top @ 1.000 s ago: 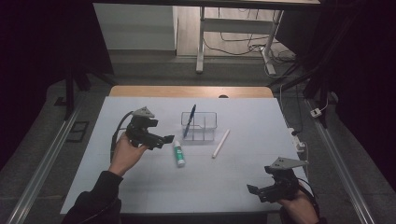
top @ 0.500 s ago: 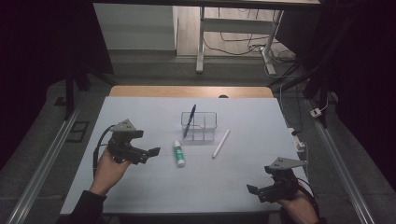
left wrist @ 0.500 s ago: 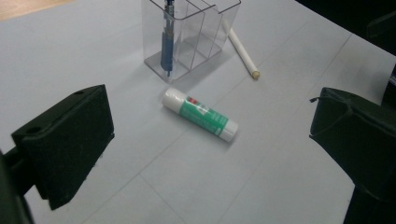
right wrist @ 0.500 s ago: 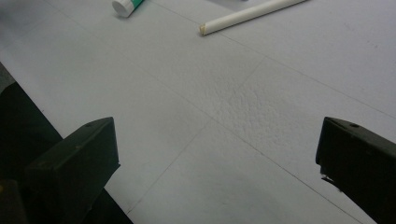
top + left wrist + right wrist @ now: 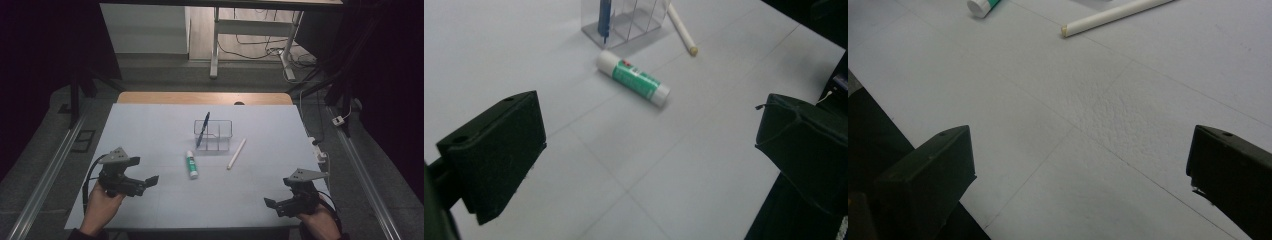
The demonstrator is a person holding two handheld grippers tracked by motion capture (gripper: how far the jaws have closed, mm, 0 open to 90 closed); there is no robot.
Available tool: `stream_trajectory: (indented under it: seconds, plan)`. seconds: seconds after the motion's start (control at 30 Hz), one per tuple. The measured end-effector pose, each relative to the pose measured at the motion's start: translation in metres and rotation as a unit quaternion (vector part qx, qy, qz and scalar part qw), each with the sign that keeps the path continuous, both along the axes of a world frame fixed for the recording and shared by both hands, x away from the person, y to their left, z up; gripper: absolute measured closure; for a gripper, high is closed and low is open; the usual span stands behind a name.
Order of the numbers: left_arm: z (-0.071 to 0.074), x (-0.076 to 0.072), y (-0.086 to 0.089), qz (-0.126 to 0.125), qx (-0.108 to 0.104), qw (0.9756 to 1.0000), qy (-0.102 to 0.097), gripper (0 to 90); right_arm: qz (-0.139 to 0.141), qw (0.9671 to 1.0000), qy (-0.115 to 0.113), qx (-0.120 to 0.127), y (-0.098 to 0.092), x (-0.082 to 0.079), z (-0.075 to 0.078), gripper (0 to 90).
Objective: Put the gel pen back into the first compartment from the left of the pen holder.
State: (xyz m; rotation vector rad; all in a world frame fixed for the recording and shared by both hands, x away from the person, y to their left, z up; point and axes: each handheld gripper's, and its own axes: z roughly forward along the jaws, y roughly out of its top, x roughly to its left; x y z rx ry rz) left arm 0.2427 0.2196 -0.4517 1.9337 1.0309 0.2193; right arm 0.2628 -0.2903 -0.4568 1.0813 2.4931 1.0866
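A clear plastic organiser (image 5: 214,135) stands mid-table with a blue pen (image 5: 202,128) leaning in its left compartment. In front of it lies a green and white glue stick (image 5: 191,165) and, to its right, a white stick (image 5: 236,153). My left gripper (image 5: 145,184) is open near the front left of the table, empty, aimed toward the glue stick (image 5: 634,78). My right gripper (image 5: 272,206) is open at the front right edge, empty. The white stick (image 5: 1115,16) and the glue stick's cap (image 5: 983,6) lie well ahead of its jaws.
The white table top (image 5: 165,127) has a wooden strip (image 5: 205,97) along its far edge. Metal rails (image 5: 47,175) run along both sides. Cables and a plug (image 5: 320,152) sit off the right edge. A desk frame (image 5: 250,35) stands beyond the table.
My left gripper has drawn back from beside the organiser and glue stick toward the front left of the table, staying open. The right gripper has held still.
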Motion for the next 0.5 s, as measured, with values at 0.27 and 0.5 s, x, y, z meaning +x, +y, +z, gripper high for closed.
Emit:
stream_trajectory:
  seconds: [0.27,0.5]
  plan:
    - [-0.008,-0.023,0.012,0.011,-0.009,0.9999,0.006,0.0,0.000,1.0000,0.000,0.004,0.004,0.002,0.002,0.0]
    - [-0.016,-0.034,0.016,0.016,-0.007,0.9997,0.014,0.0,0.000,1.0000,-0.002,0.008,0.005,0.004,0.002,0.0]
